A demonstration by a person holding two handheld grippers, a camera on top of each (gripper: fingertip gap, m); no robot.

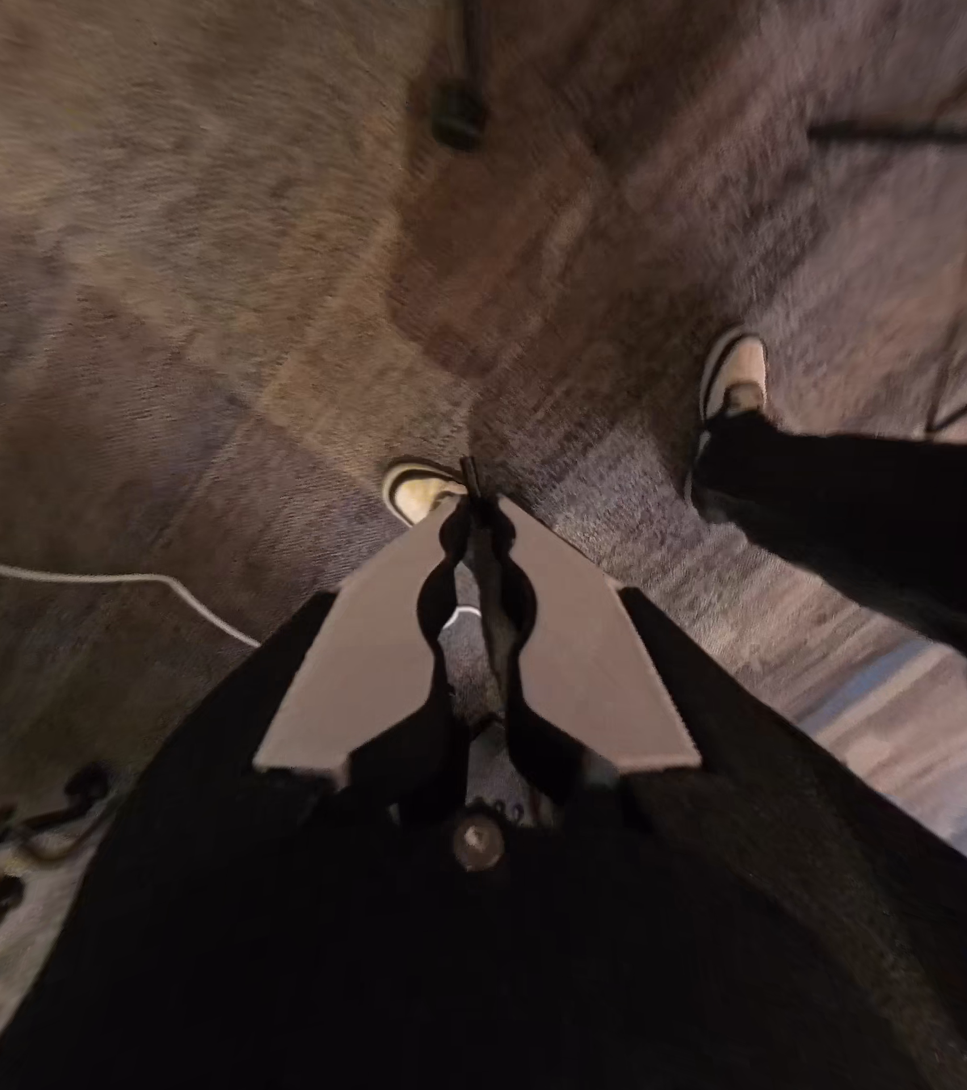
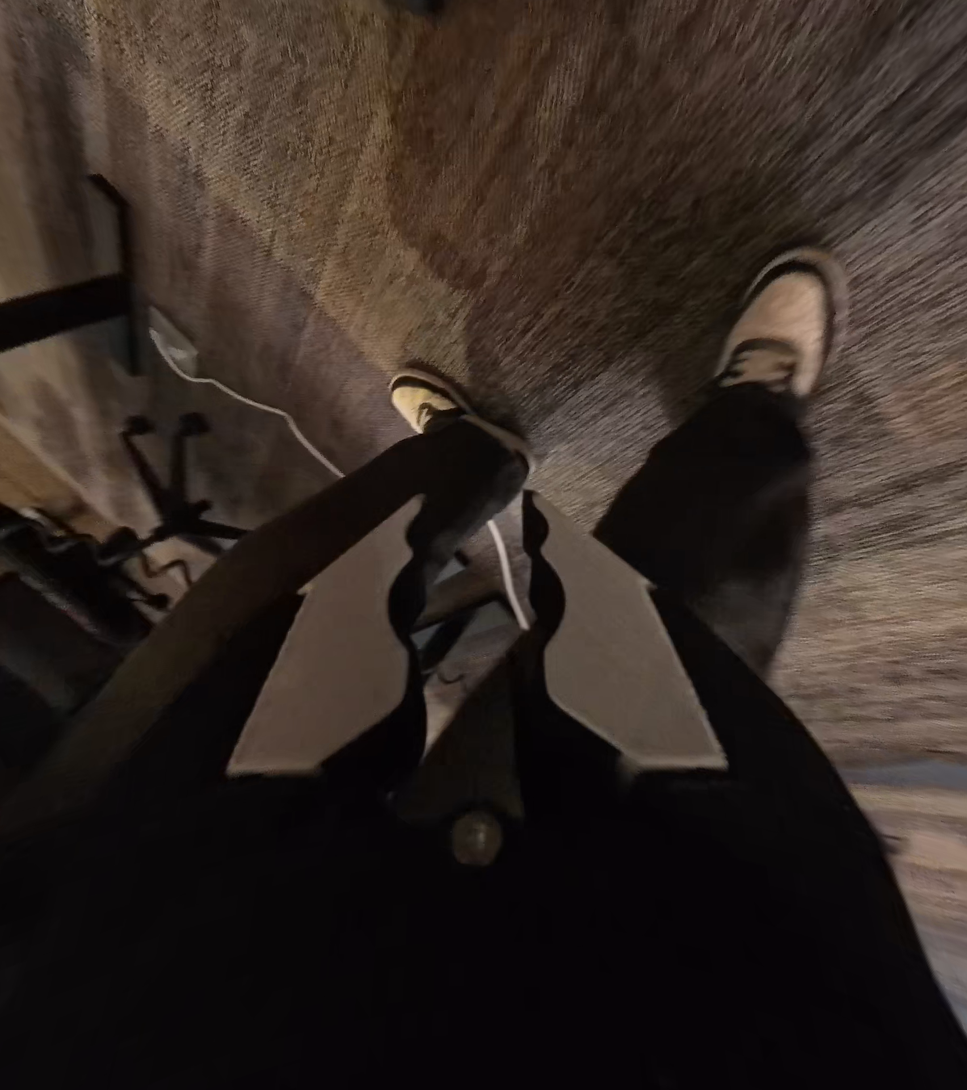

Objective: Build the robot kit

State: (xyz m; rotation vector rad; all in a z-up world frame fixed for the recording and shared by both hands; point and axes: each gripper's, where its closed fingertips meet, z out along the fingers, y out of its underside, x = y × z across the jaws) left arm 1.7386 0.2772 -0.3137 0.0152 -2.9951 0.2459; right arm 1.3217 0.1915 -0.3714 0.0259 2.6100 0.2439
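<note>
Both grippers hang over the carpet, pointing down at the feet

The left gripper [image 1: 476,504] faces the patterned carpet [image 1: 174,295] with its jaws drawn almost together, and they seem to pinch a thin black strip [image 1: 471,472] whose end pokes out just past the fingertips. What the strip is, the blur does not let me tell. Just behind it lies a pale shoe [image 1: 416,492]; a second shoe [image 1: 734,371] and a dark trouser leg [image 1: 852,519] stand off to the right. A white cable [image 1: 115,581] curls across the floor on the left.

The right gripper [image 2: 475,501] has its jaws parted with nothing between them. Below its tips are the same pale shoe and the white cable, and a black chair base [image 2: 174,483] stands well apart to the left. Both views are smeared by motion
</note>
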